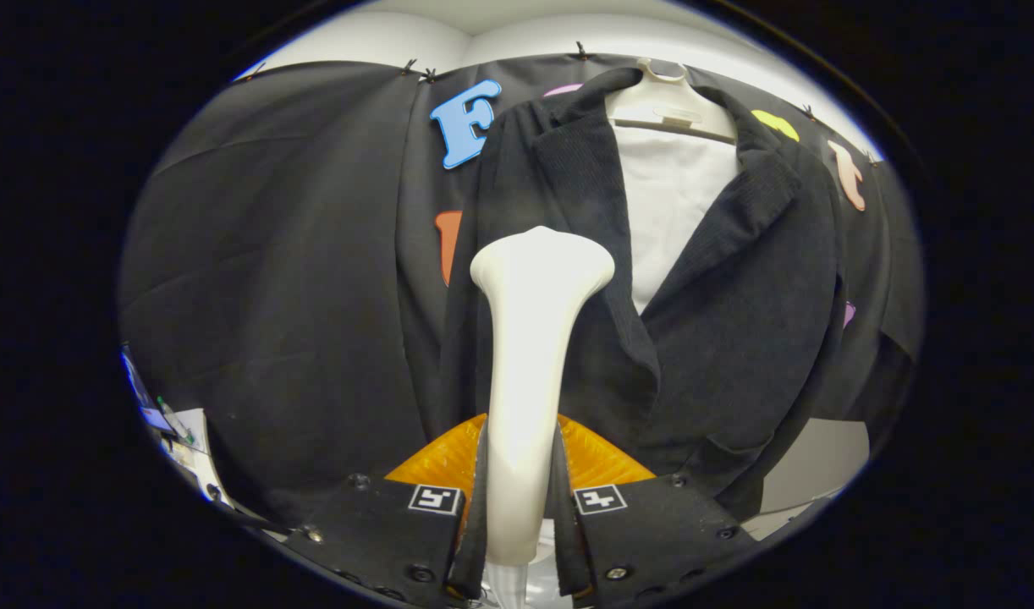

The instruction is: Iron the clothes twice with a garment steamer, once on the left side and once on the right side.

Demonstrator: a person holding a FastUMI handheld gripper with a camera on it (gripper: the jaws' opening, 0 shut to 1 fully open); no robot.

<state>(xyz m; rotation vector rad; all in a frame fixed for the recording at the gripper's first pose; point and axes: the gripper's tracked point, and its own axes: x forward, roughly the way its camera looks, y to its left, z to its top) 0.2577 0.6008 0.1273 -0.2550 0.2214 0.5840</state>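
The gripper (521, 499) clamps the steamer (530, 355), its head against the jacket (737, 321)'s left front; next, a steady stroke.

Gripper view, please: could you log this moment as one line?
gripper: shut on white plastic steamer wand | wand head: before dark corduroy jacket, contact unclear | jacket: on white hanger

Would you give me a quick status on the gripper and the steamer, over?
Gripper shut on steamer handle. Steamer head up against the dark jacket, on its panel beside the lapel. White hanger holds the jacket. Nothing in the way.
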